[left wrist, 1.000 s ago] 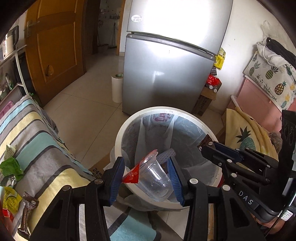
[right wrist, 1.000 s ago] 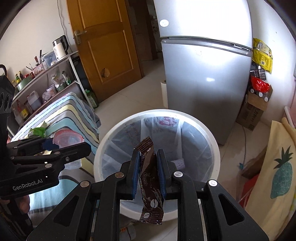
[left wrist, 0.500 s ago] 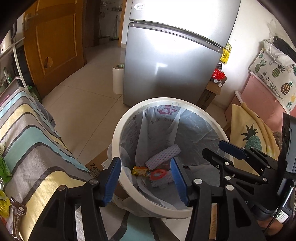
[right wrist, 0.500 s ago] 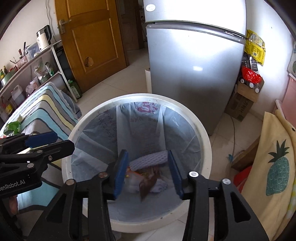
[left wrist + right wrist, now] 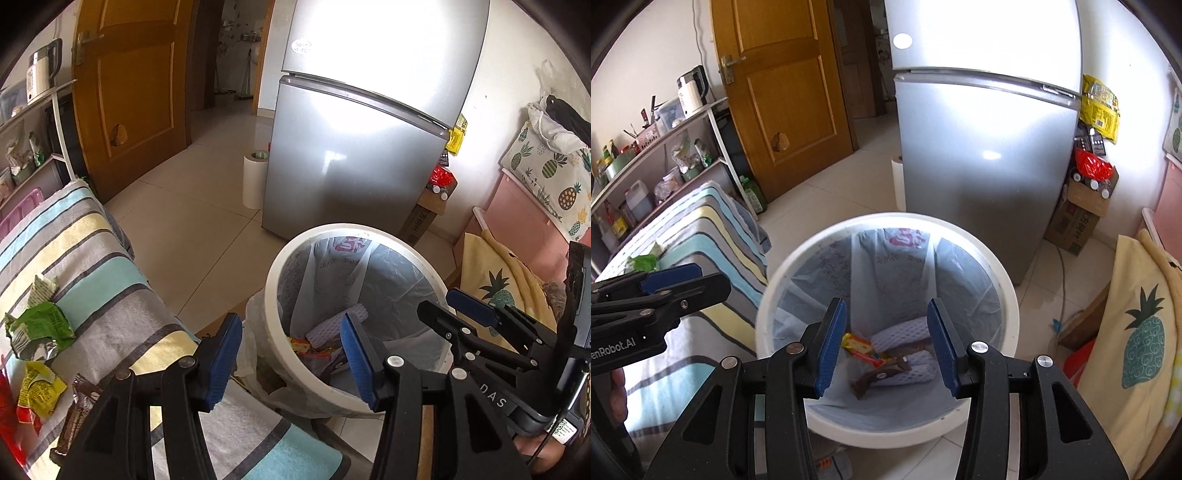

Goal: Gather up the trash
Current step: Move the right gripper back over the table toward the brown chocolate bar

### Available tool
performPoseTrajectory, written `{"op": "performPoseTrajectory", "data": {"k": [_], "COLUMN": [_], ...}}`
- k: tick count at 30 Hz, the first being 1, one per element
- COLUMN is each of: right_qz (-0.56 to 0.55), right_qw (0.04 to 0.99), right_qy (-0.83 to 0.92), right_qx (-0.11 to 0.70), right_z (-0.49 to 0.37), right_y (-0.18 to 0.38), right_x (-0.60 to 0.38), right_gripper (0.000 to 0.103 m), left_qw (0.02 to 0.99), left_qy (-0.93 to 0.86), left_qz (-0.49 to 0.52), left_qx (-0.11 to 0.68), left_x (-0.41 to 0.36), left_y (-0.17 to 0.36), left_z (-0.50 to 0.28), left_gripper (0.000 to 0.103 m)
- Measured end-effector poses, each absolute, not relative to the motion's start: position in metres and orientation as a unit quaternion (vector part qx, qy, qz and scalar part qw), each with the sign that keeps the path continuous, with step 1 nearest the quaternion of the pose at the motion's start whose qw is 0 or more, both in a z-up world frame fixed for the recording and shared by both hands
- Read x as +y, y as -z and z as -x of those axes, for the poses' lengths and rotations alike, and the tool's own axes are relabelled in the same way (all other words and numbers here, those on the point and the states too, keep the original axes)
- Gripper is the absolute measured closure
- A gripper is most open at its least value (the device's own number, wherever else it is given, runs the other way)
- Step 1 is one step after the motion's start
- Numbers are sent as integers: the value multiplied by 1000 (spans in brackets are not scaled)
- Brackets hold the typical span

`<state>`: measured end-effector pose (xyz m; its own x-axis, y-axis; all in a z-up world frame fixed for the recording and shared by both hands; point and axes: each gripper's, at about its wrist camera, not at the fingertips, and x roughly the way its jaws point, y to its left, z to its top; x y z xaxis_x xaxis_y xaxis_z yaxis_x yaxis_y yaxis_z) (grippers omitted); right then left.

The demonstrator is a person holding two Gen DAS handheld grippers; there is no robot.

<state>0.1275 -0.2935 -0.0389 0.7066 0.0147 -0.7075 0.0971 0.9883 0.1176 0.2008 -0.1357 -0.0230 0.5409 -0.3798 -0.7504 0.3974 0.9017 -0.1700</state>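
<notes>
Left wrist view: left gripper [image 5: 291, 358] parted about halfway, nothing between the pads, hanging over the near-left rim of the white bin [image 5: 275, 295]. Jaws just widened over the last second. Still on the striped cloth [image 5: 110, 295], near its left edge: a green wrapper [image 5: 38, 328], a yellow wrapper [image 5: 37, 387], a brown wrapper [image 5: 79, 410] at the near edge. Right gripper [image 5: 469, 314] visible on the right, over the bin's far side.

Right wrist view: right gripper [image 5: 888, 347] open and empty, jaws just sprung apart, centred above the bin [image 5: 1008, 295]. Inside on the liner: brown wrapper [image 5: 875, 376], orange wrapper [image 5: 862, 347], white foam sleeves [image 5: 905, 334].

Probably time to swing back to the cloth for the next piece. Best to keep jaws open, approach low along the cloth, pinch a raised wrinkle of a wrapper, not the fabric, and lift clear before crossing the rim.
</notes>
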Motion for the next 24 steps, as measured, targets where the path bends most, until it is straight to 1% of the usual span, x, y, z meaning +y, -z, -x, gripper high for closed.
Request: {"op": "performPoseTrajectory", "data": {"k": [13,24], "right_qz": [-69,-48], "right_qw": [931,926], "right_qy": [-24,-99], "right_qx": [358,361], "right_z": [-117,-120], "right_y": [12,11], "right_x": [-237,-160], "right_gripper": [56,56], "left_qw": [906,919], "left_qy": [160,67], "left_qz": [21,64], "left_qx": [392,384], "left_x": [-51,56], "left_y": [-2,-3], "left_z": [-169,-149], "left_gripper": [48,47]}}
